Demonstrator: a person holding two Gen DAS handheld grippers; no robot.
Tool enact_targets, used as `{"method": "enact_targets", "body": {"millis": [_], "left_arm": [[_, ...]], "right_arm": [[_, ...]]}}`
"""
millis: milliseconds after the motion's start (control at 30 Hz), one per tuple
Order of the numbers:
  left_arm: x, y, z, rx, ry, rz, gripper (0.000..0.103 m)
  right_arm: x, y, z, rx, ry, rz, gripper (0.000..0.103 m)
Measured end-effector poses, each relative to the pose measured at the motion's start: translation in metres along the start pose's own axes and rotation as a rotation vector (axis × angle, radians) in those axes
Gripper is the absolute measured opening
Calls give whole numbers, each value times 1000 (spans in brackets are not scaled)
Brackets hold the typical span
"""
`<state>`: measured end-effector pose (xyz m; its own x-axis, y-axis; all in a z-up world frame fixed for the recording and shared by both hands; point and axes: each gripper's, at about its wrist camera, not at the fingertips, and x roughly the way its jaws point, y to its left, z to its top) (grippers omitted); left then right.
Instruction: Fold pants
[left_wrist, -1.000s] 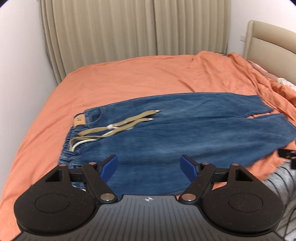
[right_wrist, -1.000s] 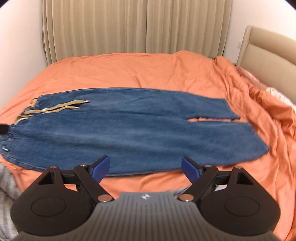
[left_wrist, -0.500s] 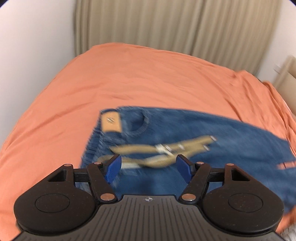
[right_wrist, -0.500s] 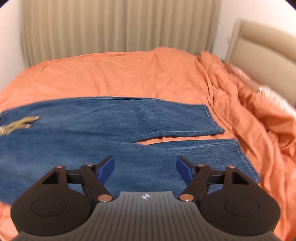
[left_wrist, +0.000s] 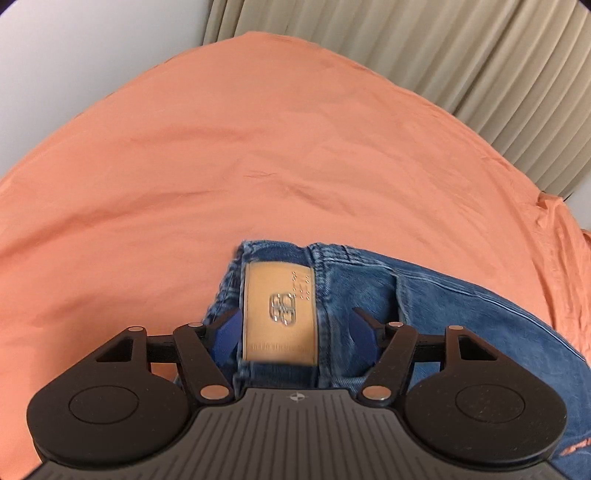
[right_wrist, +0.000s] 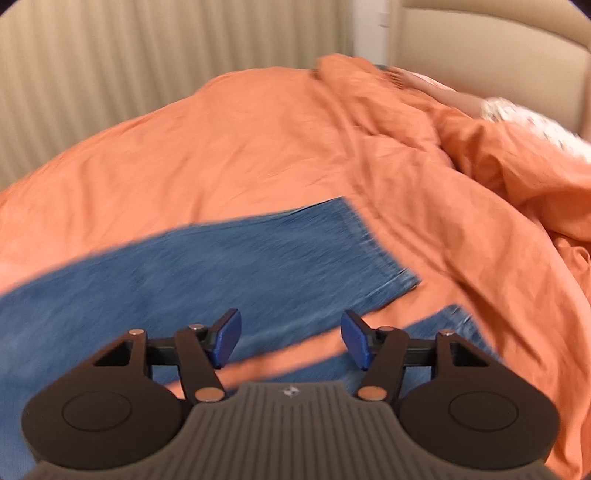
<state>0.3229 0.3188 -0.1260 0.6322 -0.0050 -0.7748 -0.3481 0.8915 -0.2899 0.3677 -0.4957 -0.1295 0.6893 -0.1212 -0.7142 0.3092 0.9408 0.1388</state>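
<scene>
Both grippers have swung outward to opposite ends of the jeans (left_wrist: 424, 306) spread on the orange bed (left_wrist: 258, 166); the left gripper (left_wrist: 295, 328), fingers apart, straddles the waistband's leather patch (left_wrist: 280, 314); the right gripper (right_wrist: 290, 338), fingers apart, hovers between the two hems, seemingly readying for a fold.

Left wrist view: rides on the left gripper (left_wrist: 295, 328), looking forward and down along its spread fingers, close above the waistband end of the jeans (left_wrist: 424, 306); the tan patch (left_wrist: 280, 314) sits between the fingers.
Left view background: orange bedspread (left_wrist: 221, 166) fills the frame toward 12 o'clock; curtain (left_wrist: 443, 55) at 1 o'clock.
Right wrist view: rides on the right gripper (right_wrist: 290, 338), aimed forward and down, close above the leg hems (right_wrist: 380, 251); motion-blurred.
Right view background: curtain at 11 o'clock, headboard (right_wrist: 498, 48) at 1 o'clock.
Shared: jeans, bedspread and curtain.
</scene>
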Motion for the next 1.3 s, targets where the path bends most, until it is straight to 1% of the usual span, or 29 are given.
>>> {"method": "enact_targets", "body": {"millis": [33, 67, 100, 133, 200, 233, 267, 333, 367, 400, 467, 500, 533, 567, 600, 667, 733, 767, 800, 833, 867, 933, 967, 1000, 1033, 1133, 1167, 1267, 1300], "left_arm": [[6, -1, 1, 8, 12, 12, 69], [13, -2, 4, 19, 21, 22, 69], [17, -5, 4, 32, 27, 34, 69], [21, -8, 4, 46, 33, 47, 68], [27, -15, 5, 81, 40, 82, 68], [29, -18, 5, 93, 43, 96, 68], [31, -18, 5, 103, 46, 110, 68], [35, -21, 5, 119, 49, 132, 68], [37, -23, 5, 124, 51, 142, 68], [38, -24, 5, 128, 52, 151, 68], [40, -26, 5, 139, 55, 168, 68], [41, -29, 4, 153, 58, 178, 68], [43, -31, 4, 171, 60, 191, 68], [45, -34, 4, 188, 62, 203, 68], [46, -36, 4, 198, 62, 216, 70], [45, -39, 4, 207, 57, 248, 75], [40, -42, 5, 222, 50, 263, 79], [36, -43, 6, 229, 43, 264, 79], [31, -44, 7, 232, 30, 259, 79], [25, -45, 7, 233, 17, 255, 80], [18, -45, 6, 236, 7, 255, 80], [10, -47, 4, 253, 2, 266, 80], [6, -50, 2, 268, 3, 269, 80], [3, -51, 0, 283, 5, 269, 80], [-2, -52, -4, 296, 3, 268, 80], [-12, -57, -14, 316, -1, 259, 80], [-15, -59, -16, 321, -1, 258, 80], [-32, -62, -27, 321, 4, 256, 80], [-34, -63, -29, 319, 5, 255, 80]], "right_arm": [[0, 0, 0, 0, 0, 0, 58], [19, -20, 13, 78, 15, -40, 58], [28, -29, 18, 114, 26, -53, 58], [28, -29, 18, 114, 26, -53, 58], [48, -46, 22, 183, 62, -68, 54], [67, -62, 22, 258, 92, -71, 53], [73, -67, 20, 286, 102, -75, 51], [85, -75, 15, 325, 119, -87, 40], [85, -75, 15, 325, 119, -87, 23], [86, -77, 14, 328, 108, -103, 14], [73, -75, 21, 275, 2, -94, 11], [67, -69, 26, 203, -48, -105, 9], [67, -69, 26, 203, -48, -105, 9], [65, -64, 29, 146, -56, -132, 9], [70, -63, 31, 124, -31, -158, 9], [84, -62, 32, 98, 23, -181, 9], [87, -60, 33, 79, 35, -175, 11], [88, -59, 34, 64, 59, -164, 14], [88, -60, 36, 55, 68, -172, 23], [82, -63, 38, 54, 63, -171, 29], [72, -67, 40, 53, 56, -152, 37], [49, -79, 42, 15, 78, -145, 38], [49, -79, 42, 15, 78, -145, 37], [38, -90, 39, -5, 110, -144, 37], [32, -96, 36, -14, 119, -147, 38], [24, -109, 29, -7, 145, -127, 38], [20, -119, 19, 13, 171, -95, 37], [26, -122, 6, 31, 192, -52, 37], [26, -122, 6, 31, 192, -52, 37]]}}
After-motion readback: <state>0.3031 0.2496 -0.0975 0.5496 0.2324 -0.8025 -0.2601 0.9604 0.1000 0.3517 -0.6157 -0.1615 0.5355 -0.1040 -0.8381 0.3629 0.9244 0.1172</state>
